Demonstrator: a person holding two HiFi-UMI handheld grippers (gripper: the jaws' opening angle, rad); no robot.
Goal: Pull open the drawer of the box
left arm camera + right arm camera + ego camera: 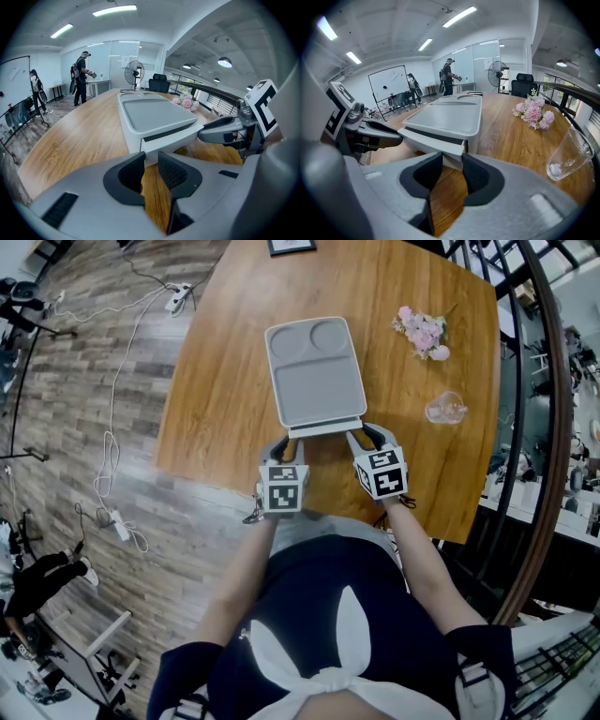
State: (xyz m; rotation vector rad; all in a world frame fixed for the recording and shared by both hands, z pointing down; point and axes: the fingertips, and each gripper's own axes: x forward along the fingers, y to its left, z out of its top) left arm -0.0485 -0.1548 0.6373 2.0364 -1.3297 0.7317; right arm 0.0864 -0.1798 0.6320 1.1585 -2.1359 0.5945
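Pulling unevenly, you could jam the drawer or drag the box; left gripper and right gripper sit narrowly apart at drawer corners, clamping nothing.

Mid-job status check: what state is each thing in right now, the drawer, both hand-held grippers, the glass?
Drawer: ajar, front pulled slightly out of the box.
Left hand-held gripper: jaws apart at the drawer's left corner, not clamped.
Right hand-held gripper: jaws apart at the drawer's right corner, not clamped.
Glass: empty.
Flowers: lying on the table.
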